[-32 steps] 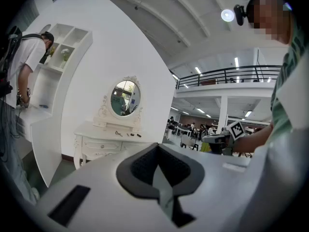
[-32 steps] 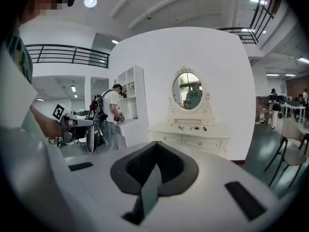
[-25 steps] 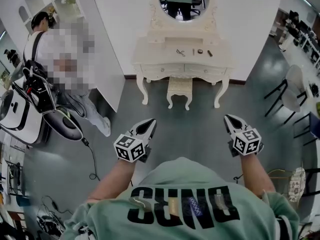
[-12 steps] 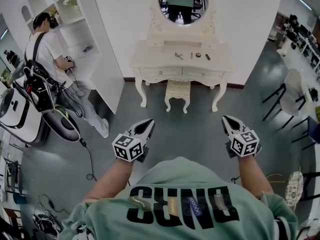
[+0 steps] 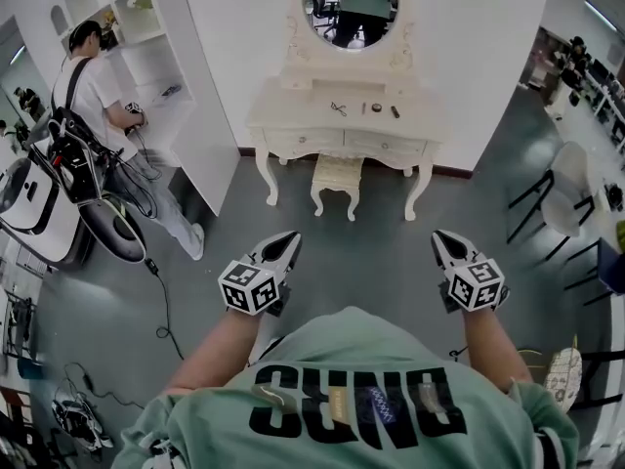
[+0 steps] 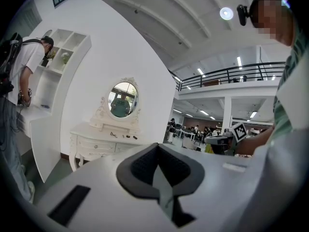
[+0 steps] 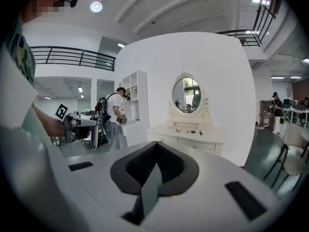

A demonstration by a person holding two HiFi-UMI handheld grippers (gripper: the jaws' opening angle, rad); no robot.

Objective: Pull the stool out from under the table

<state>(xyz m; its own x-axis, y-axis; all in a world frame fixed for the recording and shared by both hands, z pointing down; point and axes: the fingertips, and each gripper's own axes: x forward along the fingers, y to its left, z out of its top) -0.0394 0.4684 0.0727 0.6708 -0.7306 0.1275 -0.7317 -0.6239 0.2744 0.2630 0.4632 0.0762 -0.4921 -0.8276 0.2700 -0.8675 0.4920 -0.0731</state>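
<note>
A cream stool (image 5: 337, 178) with curved legs stands tucked under the white dressing table (image 5: 342, 125), against the far wall below an oval mirror (image 5: 350, 4). The same table (image 6: 104, 139) shows in the left gripper view and the dressing table (image 7: 188, 135) in the right gripper view; the stool is hidden there. My left gripper (image 5: 286, 245) and right gripper (image 5: 444, 243) are held out in front of me, well short of the stool, both shut and empty.
A person (image 5: 93, 101) with a backpack works at a white shelf unit (image 5: 146, 37) to the left, cables (image 5: 161, 311) trailing on the grey floor. Dark chairs (image 5: 562, 198) stand at the right. Small items (image 5: 366, 108) lie on the tabletop.
The table and stool have shifted slightly left and up in the head view. Both grippers keep their pose, still shut.
</note>
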